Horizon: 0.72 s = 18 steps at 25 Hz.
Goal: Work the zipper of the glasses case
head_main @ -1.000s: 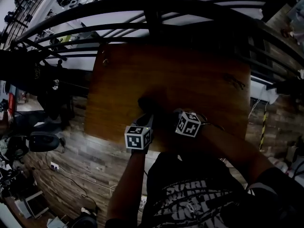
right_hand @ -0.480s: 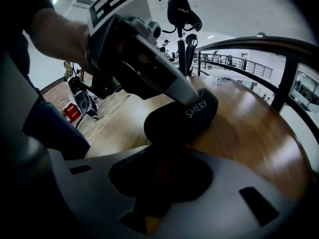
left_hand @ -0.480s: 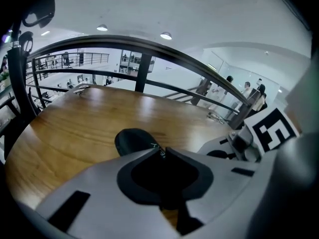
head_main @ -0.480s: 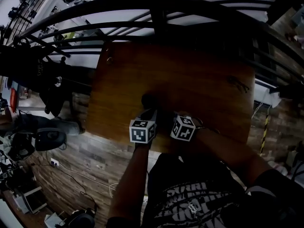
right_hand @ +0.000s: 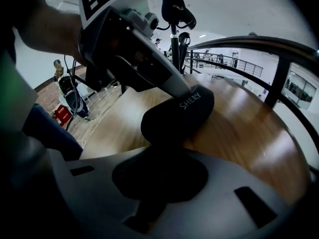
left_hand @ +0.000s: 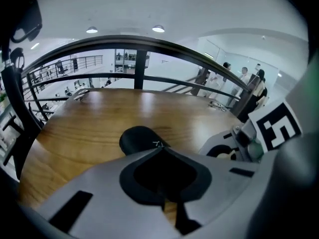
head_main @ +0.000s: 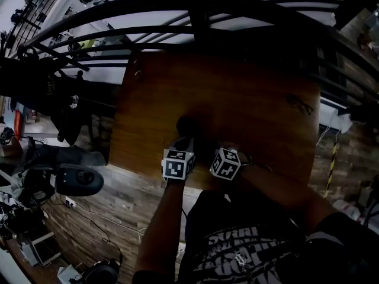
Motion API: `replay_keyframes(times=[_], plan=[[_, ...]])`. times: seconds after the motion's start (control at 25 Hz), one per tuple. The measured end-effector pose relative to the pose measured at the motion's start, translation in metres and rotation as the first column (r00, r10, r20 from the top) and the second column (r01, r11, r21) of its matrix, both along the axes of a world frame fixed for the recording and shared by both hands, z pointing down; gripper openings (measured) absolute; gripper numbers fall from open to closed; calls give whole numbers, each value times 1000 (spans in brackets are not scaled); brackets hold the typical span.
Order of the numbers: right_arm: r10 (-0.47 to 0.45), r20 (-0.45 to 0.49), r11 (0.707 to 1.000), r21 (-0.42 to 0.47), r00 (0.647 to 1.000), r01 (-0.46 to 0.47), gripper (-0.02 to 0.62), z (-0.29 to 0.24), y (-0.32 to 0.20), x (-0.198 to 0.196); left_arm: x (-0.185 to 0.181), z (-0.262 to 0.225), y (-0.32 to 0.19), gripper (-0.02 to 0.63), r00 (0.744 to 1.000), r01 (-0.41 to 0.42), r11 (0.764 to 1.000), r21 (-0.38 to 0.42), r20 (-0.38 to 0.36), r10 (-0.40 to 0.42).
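Note:
A black glasses case [head_main: 188, 126] lies near the front edge of the wooden table [head_main: 249, 99]. My left gripper [head_main: 187, 141] reaches it from the front. In the left gripper view it [left_hand: 161, 149] is shut, tips together against the case [left_hand: 138, 137]. The right gripper view shows those fingertips [right_hand: 185, 88] on top of the case [right_hand: 179, 113], beside its white print. My right gripper [head_main: 208, 148] comes in next to it. Its jaws [right_hand: 164, 156] are closing, a narrow slit still between them, with the case's near end at their mouth. No zipper pull can be made out.
A black curved railing [head_main: 195, 16] runs behind the table. A pair of spectacles [head_main: 300, 104] lies at the table's far right and a small object [head_main: 137, 73] at its far left corner. On the floor at left stands a scooter [head_main: 77, 179]. People [left_hand: 244, 76] stand far off.
The right gripper has moved left, closer to the left one, and both now sit tight together at the case. The case has stayed where it was.

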State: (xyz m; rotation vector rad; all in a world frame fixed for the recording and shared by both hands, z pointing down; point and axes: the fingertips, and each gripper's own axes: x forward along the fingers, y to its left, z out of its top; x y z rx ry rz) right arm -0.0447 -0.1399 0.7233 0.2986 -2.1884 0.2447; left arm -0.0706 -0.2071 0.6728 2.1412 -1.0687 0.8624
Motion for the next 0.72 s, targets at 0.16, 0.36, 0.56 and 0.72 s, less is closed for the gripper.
replay_keyframes(times=[0.16, 0.36, 0.56, 0.72], plan=[[-40, -17, 999, 3, 999, 40, 5, 0, -5, 9, 4, 0, -1, 8, 995, -70, 997, 34, 75, 67], [-87, -115, 989, 112, 989, 100, 3, 3, -23, 18, 4, 2, -6, 8, 996, -63, 997, 47, 74, 60], [-126, -205, 958, 231, 971, 173, 2, 4, -47, 28, 6, 5, -10, 8, 995, -76, 997, 22, 68, 74], [-140, -257, 935, 284, 956, 213, 2, 6, -65, 34, 10, 9, -5, 8, 995, -78, 997, 6, 64, 77]])
